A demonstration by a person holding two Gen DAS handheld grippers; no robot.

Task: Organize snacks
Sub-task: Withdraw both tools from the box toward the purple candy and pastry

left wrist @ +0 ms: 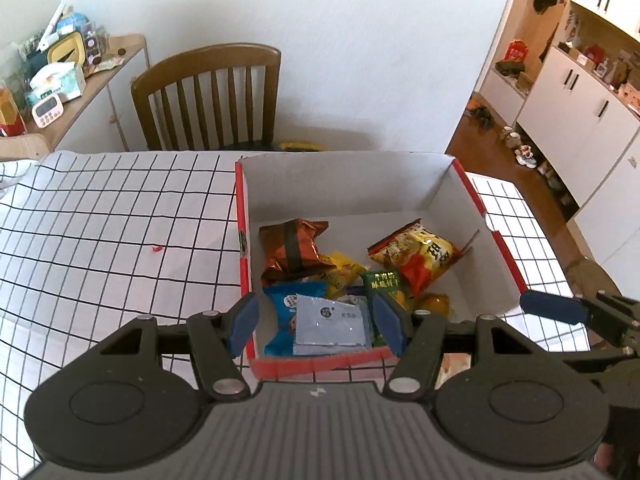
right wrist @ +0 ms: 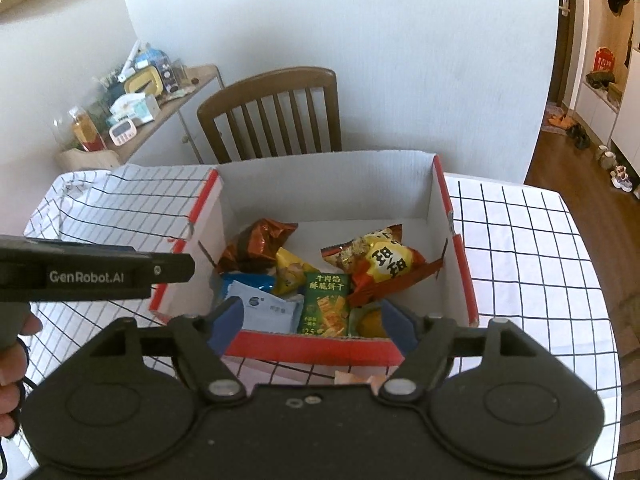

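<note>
While both grippers hang over the near edge of a table (left wrist: 100,216) covered in a white grid-lined cloth, a red-and-white cardboard box (left wrist: 452,184) sits before them, reaching to the table's far edge. Snack packets lie heaped inside against the box's near wall: a brown bag (left wrist: 294,250), a yellow-red bag (left wrist: 416,254), a green biscuit packet (right wrist: 326,304), a blue packet (left wrist: 280,304) and a pale blue sachet (left wrist: 330,326). The left gripper (left wrist: 316,322) and right gripper (right wrist: 314,326) both have their jaws spread wide, grasping nothing, above the box's near wall.
</note>
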